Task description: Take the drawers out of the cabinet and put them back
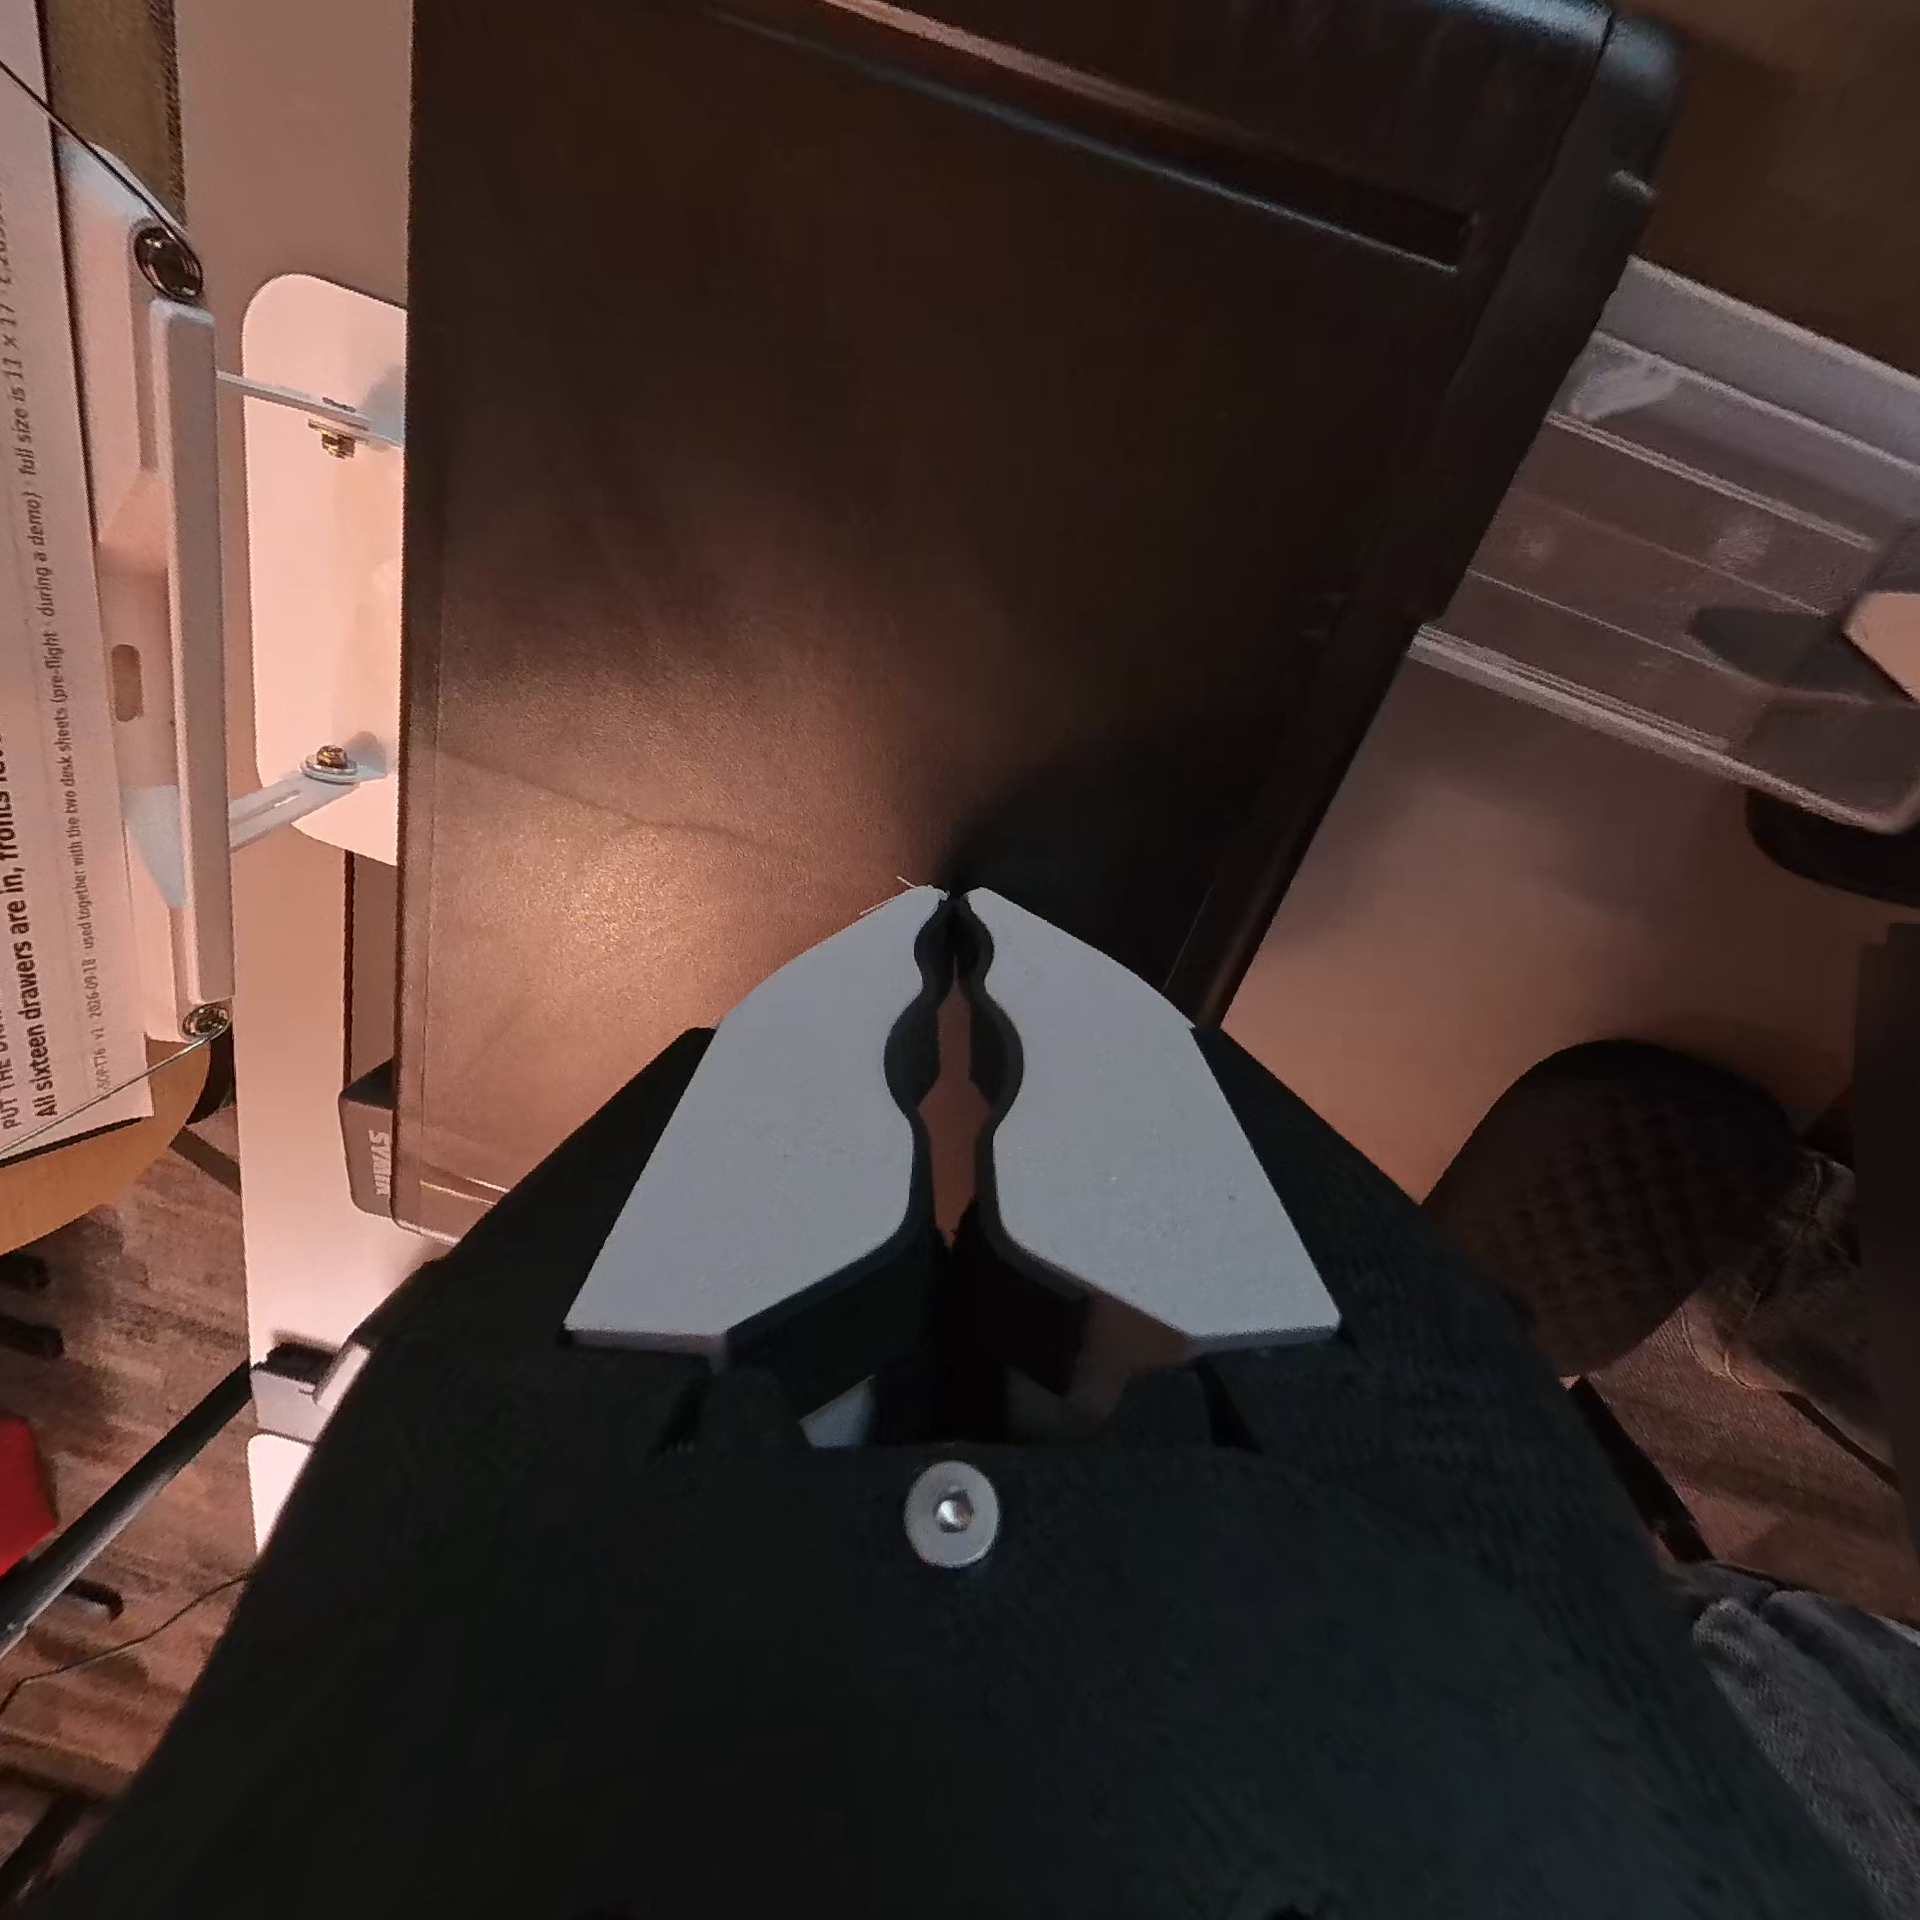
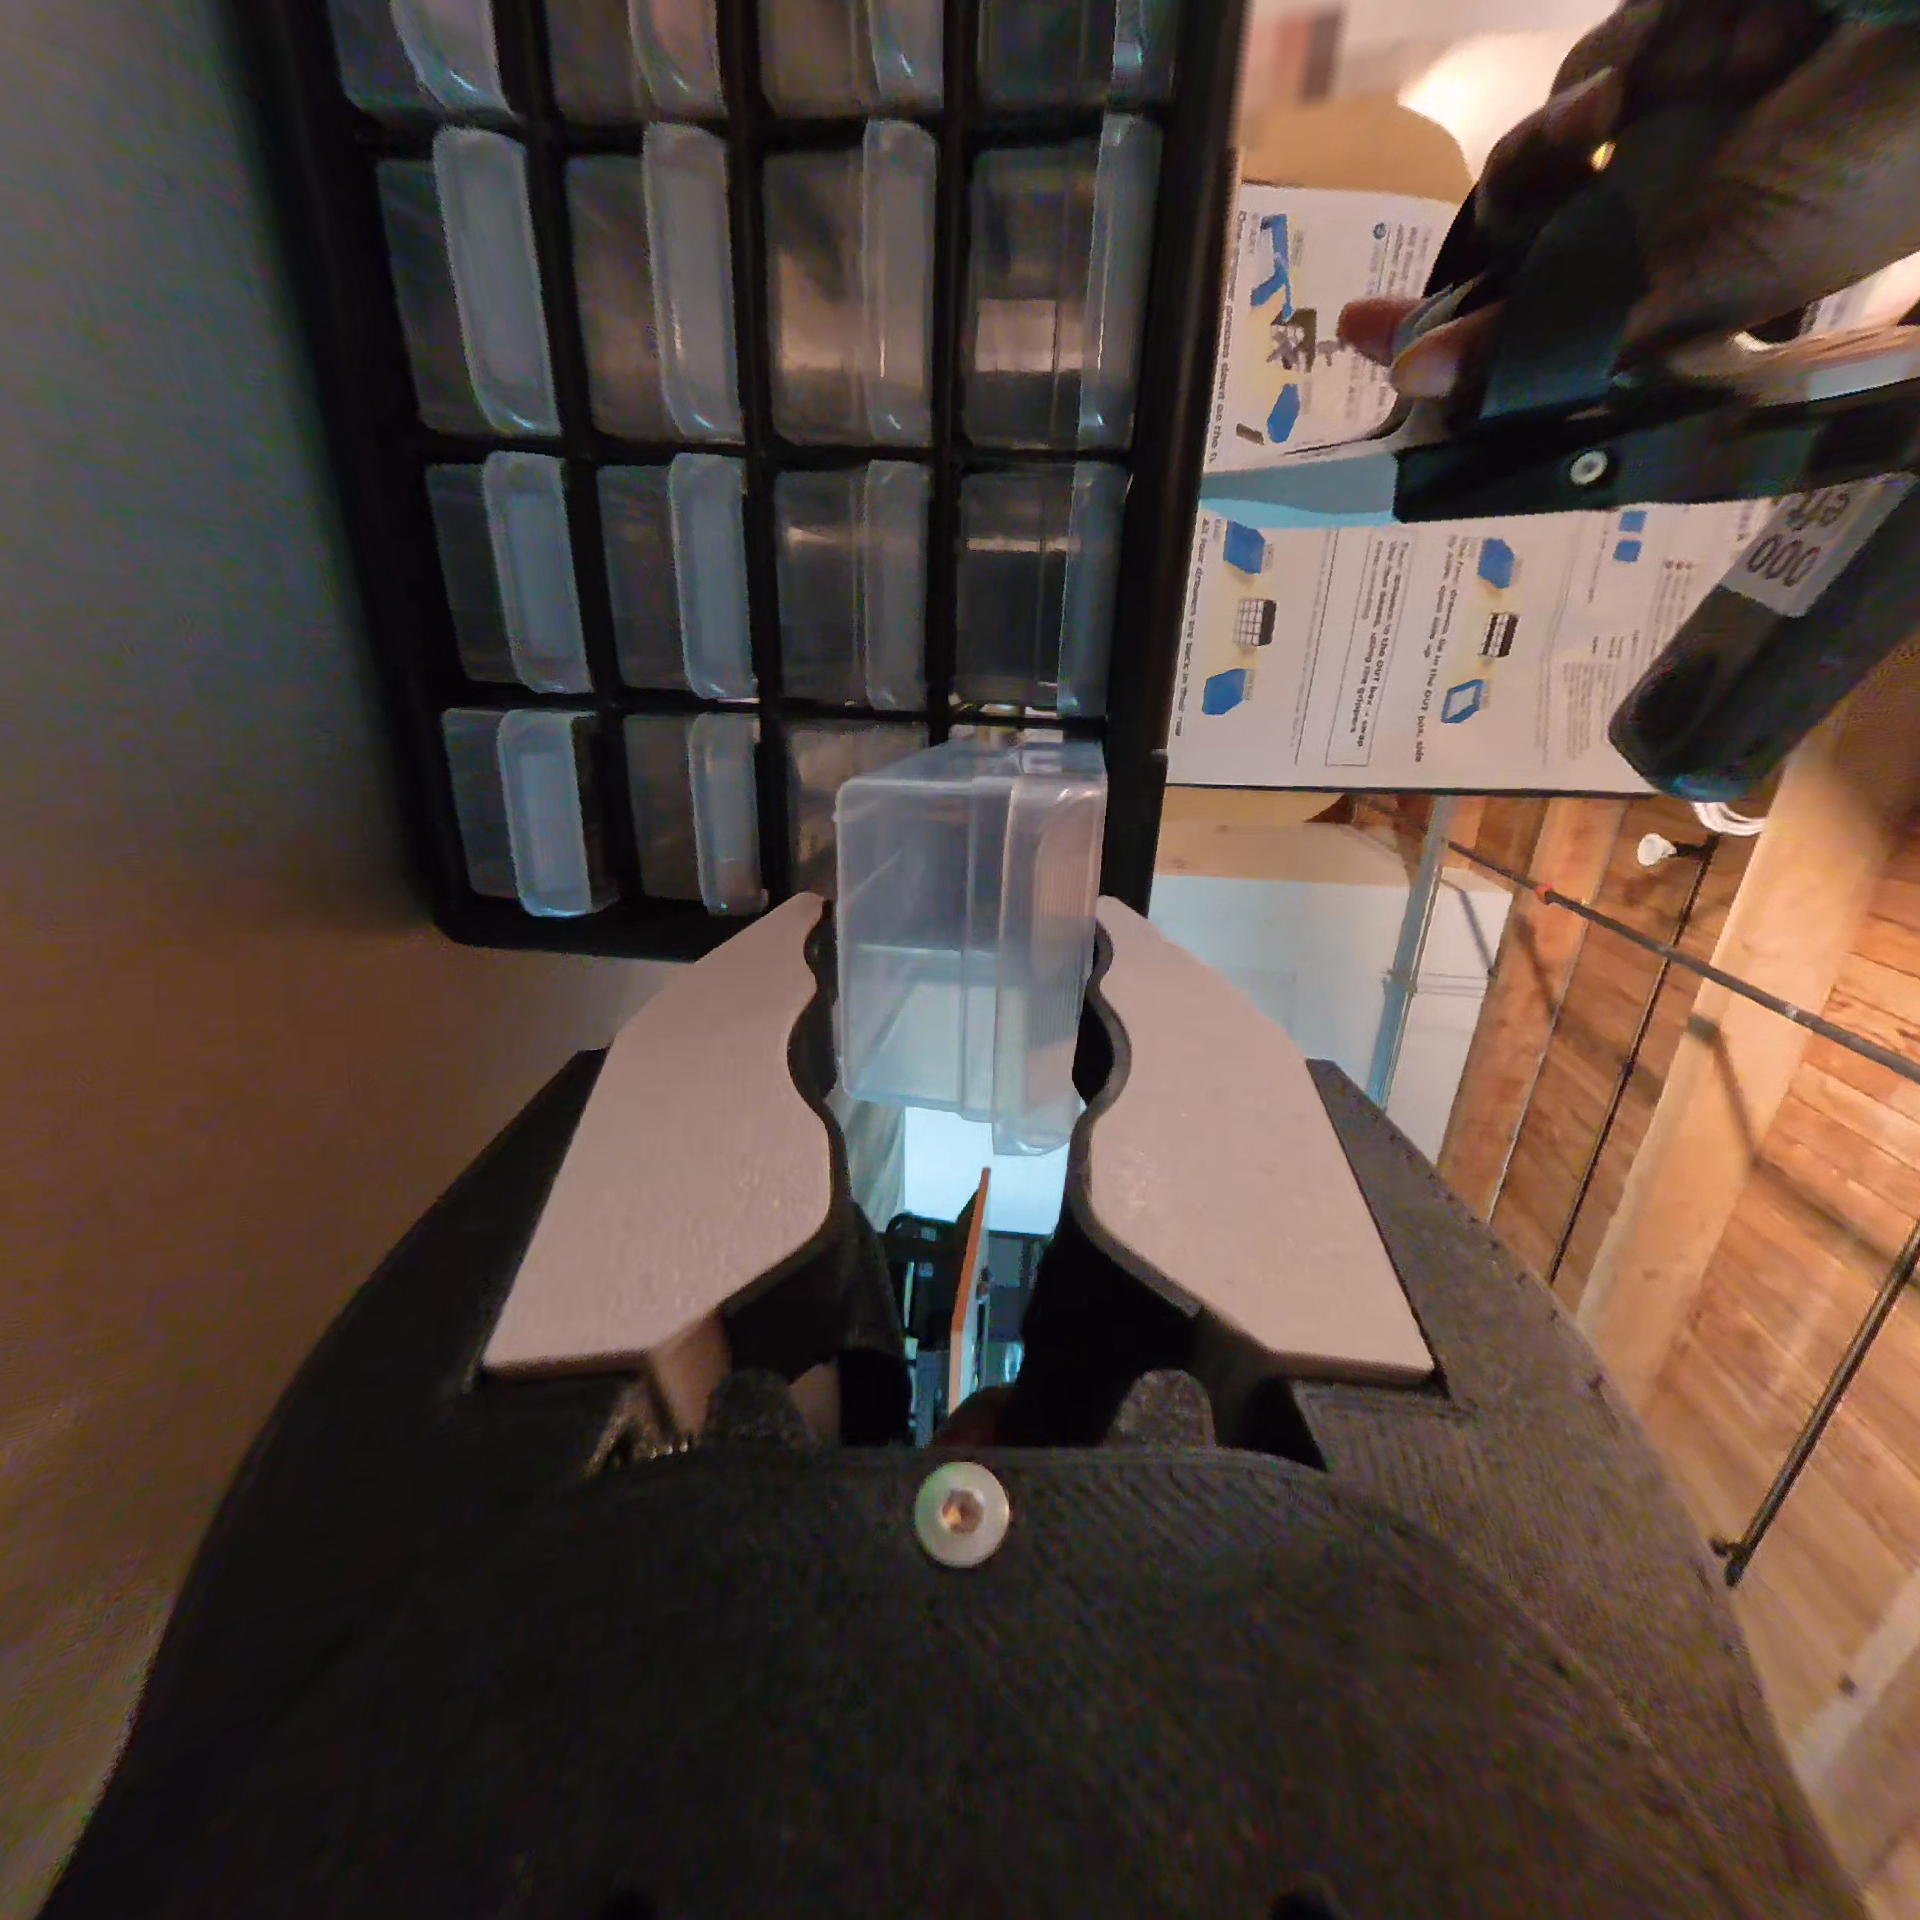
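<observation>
The drawer (image 2: 961,966), clear plastic, sits clamped between the grey fingers (image 2: 686,1122) of the right gripper (image 2: 961,1023), partly pulled out of the cabinet (image 2: 343,488). Its far end still lies at the mouth of a slot in the cabinet's nearest row, at 12 o'clock from the gripper. The jaws press on its two long sides.

The cabinet is a black frame with a grid of clear drawers (image 2: 488,281), the others pushed in. It fills the 11 to 12 o'clock part of the right wrist view, standing against a plain pale surface (image 2: 156,727) at 9 o'clock.

At 2 o'clock in that view a hand (image 2: 1621,197) holds the left gripper (image 2: 1299,483), whose grey finger tips lie against the cabinet's outer edge. In its own view the left gripper (image 1: 954,914) has its jaws together with nothing between them, the tips touching the dark flat side of the cabinet (image 1: 831,468). At 2 o'clock there, the clear drawer (image 1: 1704,582) shows past the cabinet's edge, with the other gripper's grey finger on it.

A printed sheet (image 2: 1403,623) with blue pictures lies beyond the cabinet at 1 o'clock in the right view. In the left view a sheet (image 1: 52,727) shows at 9 o'clock, beside a white metal bracket (image 1: 322,561) with screws. Wooden flooring (image 2: 1766,1195) shows at 3 o'clock in the right view.
</observation>
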`<state>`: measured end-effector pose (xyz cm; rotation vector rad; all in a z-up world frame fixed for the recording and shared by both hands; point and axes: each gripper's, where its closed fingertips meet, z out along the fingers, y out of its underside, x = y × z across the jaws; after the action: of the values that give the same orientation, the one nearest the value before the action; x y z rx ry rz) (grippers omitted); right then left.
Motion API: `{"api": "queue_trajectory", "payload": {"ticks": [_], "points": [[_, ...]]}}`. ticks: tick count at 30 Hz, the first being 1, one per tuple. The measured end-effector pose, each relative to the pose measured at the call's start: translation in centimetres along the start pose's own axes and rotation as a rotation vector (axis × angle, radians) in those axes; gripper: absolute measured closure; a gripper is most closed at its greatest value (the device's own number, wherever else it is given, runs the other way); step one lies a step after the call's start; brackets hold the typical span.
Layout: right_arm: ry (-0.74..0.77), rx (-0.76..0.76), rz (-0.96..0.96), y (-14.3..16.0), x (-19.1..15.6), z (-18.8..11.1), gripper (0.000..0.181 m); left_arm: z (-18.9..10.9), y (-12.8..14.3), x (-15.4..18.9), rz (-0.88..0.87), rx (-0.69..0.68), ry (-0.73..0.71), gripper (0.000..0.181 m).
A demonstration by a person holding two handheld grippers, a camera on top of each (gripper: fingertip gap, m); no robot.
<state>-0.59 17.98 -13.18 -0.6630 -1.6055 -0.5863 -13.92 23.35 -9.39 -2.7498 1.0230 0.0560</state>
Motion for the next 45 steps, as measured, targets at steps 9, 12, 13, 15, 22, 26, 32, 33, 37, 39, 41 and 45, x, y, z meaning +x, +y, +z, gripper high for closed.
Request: {"api": "queue_trajectory", "payload": {"ticks": [9, 12, 13, 15, 22, 26, 32, 33, 37, 39, 41, 45], "points": [[-0.008, 0.039, 0.051, 0.3, -0.5, -3.1, 0.138, 0.0, -0.1, 0.2, -0.003, 0.016, -0.012, 0.181], [-0.014, 0.068, -0.005, -0.1, -0.6, -2.9, 0.138, 0.1, -0.4, -0.1, -0.005, 0.029, -0.035, 0.181], [-0.020, 0.073, -0.009, -0.3, -0.5, -2.8, 0.138, 0.1, -0.4, -0.1, -0.005, 0.030, -0.036, 0.181], [-0.038, 0.077, -0.001, -0.8, -0.3, -2.8, 0.138, 0.1, -0.4, -0.1, -0.011, 0.029, -0.040, 0.181], [-0.095, 0.057, 0.080, -1.4, 0.5, -3.1, 0.139, 0.0, -0.4, -0.1, -0.018, 0.045, -0.039, 0.181], [-0.216, 0.096, 0.163, -1.2, 1.8, -3.6, 0.138, 0.1, -0.4, -0.2, -0.027, 0.071, -0.034, 0.181], [-0.387, 0.175, 0.190, -1.4, 3.6, -4.8, 0.138, 0.0, -0.5, -0.1, -0.030, 0.090, -0.023, 0.181], [-0.415, 0.198, 0.209, -1.6, 4.1, -5.2, 0.138, 0.0, -0.5, -0.2, -0.031, 0.094, -0.022, 0.181], [-0.386, 0.217, 0.197, -1.5, 5.6, -6.5, 0.138, 0.0, -0.5, -0.2, -0.033, 0.111, -0.021, 0.181], [-0.328, 0.242, 0.164, -1.5, 5.4, -7.2, 0.138, 0.0, -0.5, -0.2, -0.035, 0.125, -0.018, 0.181], [-0.175, 0.265, 0.093, -1.4, 5.6, -7.7, 0.138, 0.0, -0.5, -0.2, -0.040, 0.146, -0.021, 0.180], [0.112, 0.223, -0.032, -0.5, 5.9, -8.5, 0.138, -0.1, -0.3, -0.4, -0.004, 0.196, -0.065, 0.181]]}}
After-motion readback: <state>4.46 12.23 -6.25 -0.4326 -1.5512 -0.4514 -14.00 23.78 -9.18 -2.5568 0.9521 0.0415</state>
